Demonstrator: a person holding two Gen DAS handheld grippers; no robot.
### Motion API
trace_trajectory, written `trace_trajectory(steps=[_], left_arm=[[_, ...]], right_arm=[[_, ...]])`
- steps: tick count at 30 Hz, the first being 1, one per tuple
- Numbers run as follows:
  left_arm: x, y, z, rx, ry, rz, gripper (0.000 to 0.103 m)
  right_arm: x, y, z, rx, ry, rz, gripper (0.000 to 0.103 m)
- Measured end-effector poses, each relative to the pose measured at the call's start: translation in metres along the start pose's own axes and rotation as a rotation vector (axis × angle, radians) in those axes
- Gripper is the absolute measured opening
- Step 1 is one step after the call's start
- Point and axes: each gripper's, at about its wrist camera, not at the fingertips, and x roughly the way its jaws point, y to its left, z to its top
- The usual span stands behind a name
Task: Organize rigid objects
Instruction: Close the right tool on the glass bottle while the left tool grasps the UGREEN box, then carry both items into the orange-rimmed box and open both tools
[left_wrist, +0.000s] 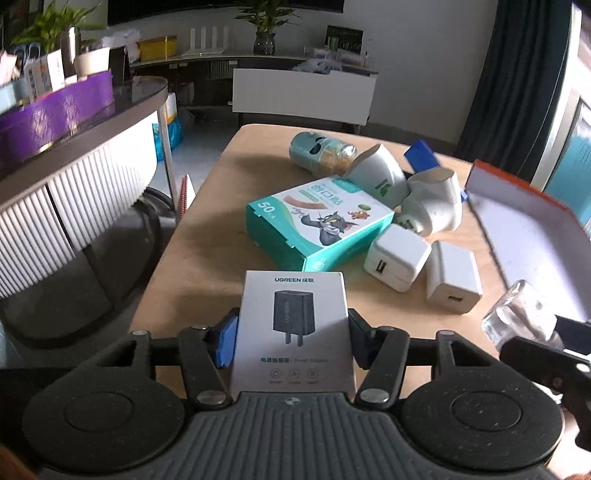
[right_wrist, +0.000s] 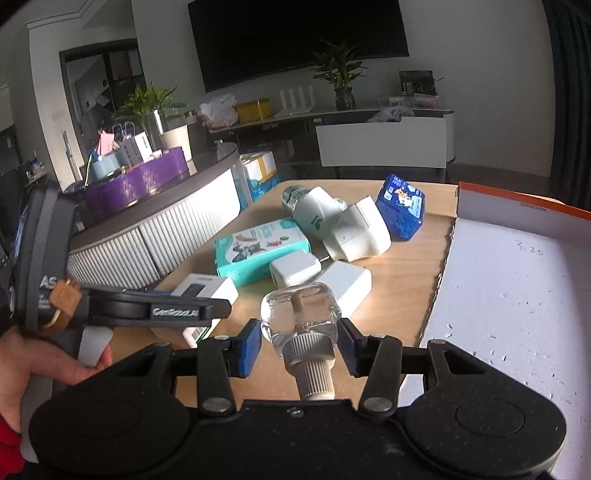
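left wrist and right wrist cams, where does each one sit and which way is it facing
Left wrist: sits on the left gripper, facing forward over the wooden table; its own fingers clamp the UGREEN box.
Right wrist: sits on the right gripper, facing over the same table toward the orange-rimmed tray; its fingers sit beside the clear bottle, and the person's hand shows at left.
Shared: both see the teal cartoon box and the white chargers, and each sees the other gripper.

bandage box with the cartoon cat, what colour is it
Teal and white bandage box; clearest in the left wrist view.
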Motion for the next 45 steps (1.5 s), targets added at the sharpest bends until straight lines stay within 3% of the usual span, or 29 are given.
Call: trace_trajectory(steps=[2,15,34,45], left_arm=[[-0.005,0.001,0.000,-0.025,-0.004,-0.017,0.058],[-0.037,-0.053,0.027,0.053,-0.062,-0.125,0.059],[-0.008,-0.159,0.069,0.166,-0.045,-0.311,0.059],[0.010,-0.186,0.073,0.204,-0.040,-0.316,0.059]], right_arm=[[-0.003,-0.001,0.001,0.001,-0.010,-0.005,0.055],[-0.037,-0.024,0.022,0.057,-0.102,-0.100,0.055],[-0.089,-0.116,0.032,0.233,-0.206,-0.380,0.055],[-0.089,-0.151,0.034,0.251,-0.196,-0.432,0.055]])
